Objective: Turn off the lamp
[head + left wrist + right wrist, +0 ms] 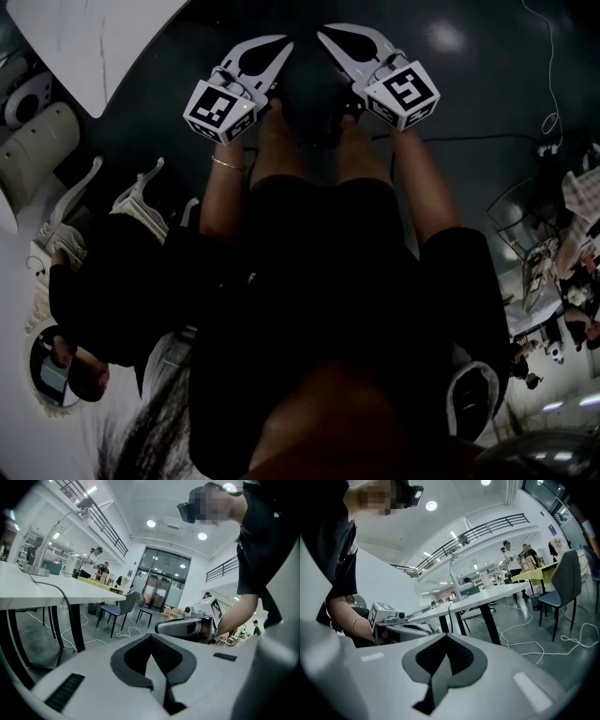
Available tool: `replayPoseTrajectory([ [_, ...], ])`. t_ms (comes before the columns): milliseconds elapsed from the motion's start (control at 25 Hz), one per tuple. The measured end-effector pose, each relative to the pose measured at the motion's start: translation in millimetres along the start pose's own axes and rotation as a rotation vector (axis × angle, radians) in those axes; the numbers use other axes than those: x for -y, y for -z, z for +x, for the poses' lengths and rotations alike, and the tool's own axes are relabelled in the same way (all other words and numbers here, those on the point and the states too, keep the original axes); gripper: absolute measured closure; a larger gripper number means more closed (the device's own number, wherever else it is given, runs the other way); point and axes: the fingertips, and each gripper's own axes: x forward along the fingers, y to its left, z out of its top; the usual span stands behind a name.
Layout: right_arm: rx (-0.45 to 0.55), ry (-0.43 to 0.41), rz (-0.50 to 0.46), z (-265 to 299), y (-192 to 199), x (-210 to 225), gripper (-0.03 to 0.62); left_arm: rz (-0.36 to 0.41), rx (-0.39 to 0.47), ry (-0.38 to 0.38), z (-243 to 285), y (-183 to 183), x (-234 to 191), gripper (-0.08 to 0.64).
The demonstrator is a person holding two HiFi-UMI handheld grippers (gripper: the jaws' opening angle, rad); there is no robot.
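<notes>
The left gripper (151, 637) and right gripper (445, 637) are both closed on nothing, well apart from the desk lamp (35, 570) on the white table (61, 590), seemingly near its edge. Approach the lamp first and press its switch gently with one closed tip.

At the left of the left gripper view, a white table (79, 586) carries the lamp (35, 570), its dark cable (63, 597) trailing over the front edge.

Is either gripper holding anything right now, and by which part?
Nothing is held: the left gripper and the right gripper both have their jaws together, with nothing between them.
</notes>
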Motion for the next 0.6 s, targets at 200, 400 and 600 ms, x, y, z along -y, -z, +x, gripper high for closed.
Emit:
replayPoseTrajectory([
  [200,0.028,-0.002,0.009,-16.5,-19.6,-3.1,0.592,-0.012,-0.002,-0.028,0.4,-17.2,14.1,0.554],
  [400,0.047,-0.053,0.007,-31.4,-36.8,-7.8,0.592,-0.004,0.038,-0.072,-2.3,-35.5,31.6,0.554],
  [600,0.048,-0.119,-0.018,-37.5,-48.4,-10.5,0.592,0.014,0.042,-0.132,-1.9,-47.1,38.8,0.554],
])
